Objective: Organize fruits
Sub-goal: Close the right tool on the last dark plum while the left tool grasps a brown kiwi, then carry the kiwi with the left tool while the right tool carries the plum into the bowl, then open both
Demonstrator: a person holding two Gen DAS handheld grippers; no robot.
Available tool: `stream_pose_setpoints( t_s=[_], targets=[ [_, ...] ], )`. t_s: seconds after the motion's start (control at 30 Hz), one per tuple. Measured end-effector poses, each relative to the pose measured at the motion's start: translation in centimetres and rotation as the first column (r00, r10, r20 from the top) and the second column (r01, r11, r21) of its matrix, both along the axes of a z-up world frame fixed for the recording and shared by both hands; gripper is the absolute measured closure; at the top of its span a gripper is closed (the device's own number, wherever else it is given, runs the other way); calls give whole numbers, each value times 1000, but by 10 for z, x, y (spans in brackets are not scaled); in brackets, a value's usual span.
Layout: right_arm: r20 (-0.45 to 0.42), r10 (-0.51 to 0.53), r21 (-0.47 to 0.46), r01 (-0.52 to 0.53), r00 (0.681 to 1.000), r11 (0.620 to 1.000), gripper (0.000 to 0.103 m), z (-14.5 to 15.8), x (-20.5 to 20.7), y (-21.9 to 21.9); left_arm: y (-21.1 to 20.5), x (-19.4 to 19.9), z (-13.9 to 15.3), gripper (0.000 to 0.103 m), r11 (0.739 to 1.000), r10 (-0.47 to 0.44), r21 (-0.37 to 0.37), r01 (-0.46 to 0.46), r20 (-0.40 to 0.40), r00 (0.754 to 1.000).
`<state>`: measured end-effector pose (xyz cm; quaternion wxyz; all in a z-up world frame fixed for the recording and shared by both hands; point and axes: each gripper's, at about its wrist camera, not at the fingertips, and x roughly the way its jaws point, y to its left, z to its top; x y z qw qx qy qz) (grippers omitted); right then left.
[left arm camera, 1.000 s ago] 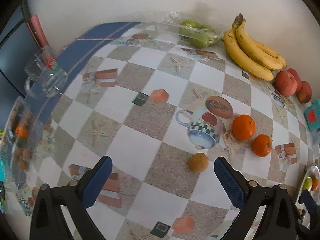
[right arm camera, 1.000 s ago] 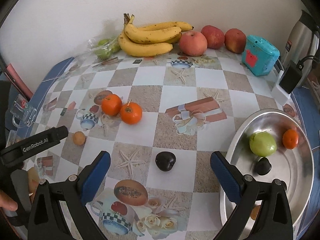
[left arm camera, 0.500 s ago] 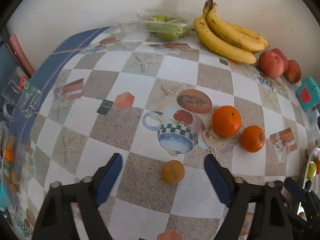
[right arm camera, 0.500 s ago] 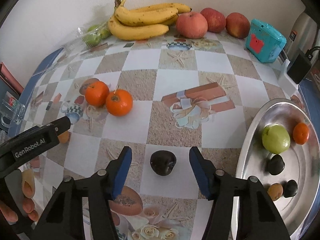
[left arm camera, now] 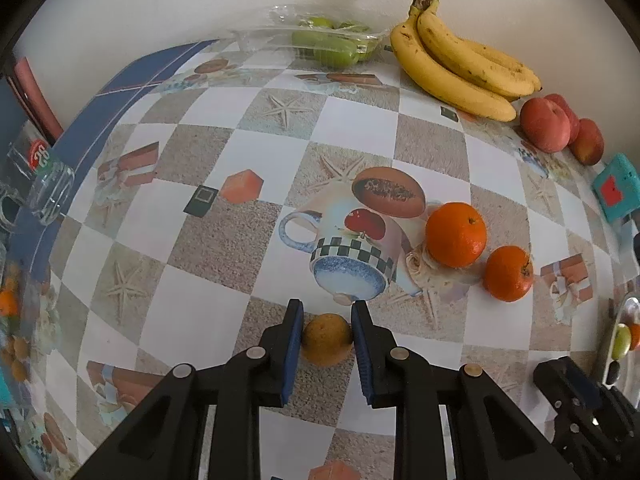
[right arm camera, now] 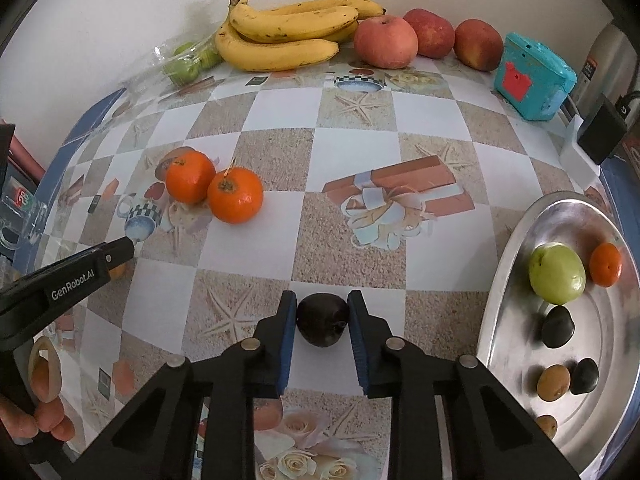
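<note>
A small brown fruit [left arm camera: 326, 338] lies on the checked tablecloth, and my left gripper [left arm camera: 325, 304] is closing on it, blue pads against both of its sides. In the right wrist view a dark plum-like fruit [right arm camera: 322, 320] sits between the closing jaws of my right gripper [right arm camera: 322, 295], whose pads touch its flanks. Both fruits rest on the table. A steel tray [right arm camera: 504, 280] at the right holds a green fruit [right arm camera: 556, 272], a small orange [right arm camera: 606, 264] and several dark and brown small fruits.
Two oranges [right arm camera: 236, 194] lie mid-table. Bananas [right arm camera: 288, 36], apples [right arm camera: 386, 42] and bagged green fruit [right arm camera: 188, 64] line the back wall. A teal box [right arm camera: 532, 76] and a black adapter [right arm camera: 602, 128] stand at the right. A glass mug [left arm camera: 48, 188] stands at the left edge.
Both grippers came down over their fruits and their jaws went from wide open to closed against them. The brown fruit and the dark fruit now sit between the pads.
</note>
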<state>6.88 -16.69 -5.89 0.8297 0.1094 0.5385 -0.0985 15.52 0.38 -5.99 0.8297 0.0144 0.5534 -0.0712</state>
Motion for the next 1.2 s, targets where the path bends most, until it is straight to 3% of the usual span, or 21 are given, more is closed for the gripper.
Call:
stream_pose_setpoints(
  t_s=[0.47, 0.8, 1.2],
  targets=[
    [68, -5, 28, 4, 998, 1000, 77, 29, -8, -4, -3, -9, 42, 77, 995, -19, -98, 23, 50, 999],
    [99, -22, 27, 19, 995, 999, 77, 49, -18, -10, -18, -22, 62, 77, 992, -66, -105, 74, 80, 995],
    [94, -166, -11, 168, 982, 986, 77, 56, -44, -64, -65, -48, 73, 77, 971, -200, -112, 209, 93, 975]
  ],
)
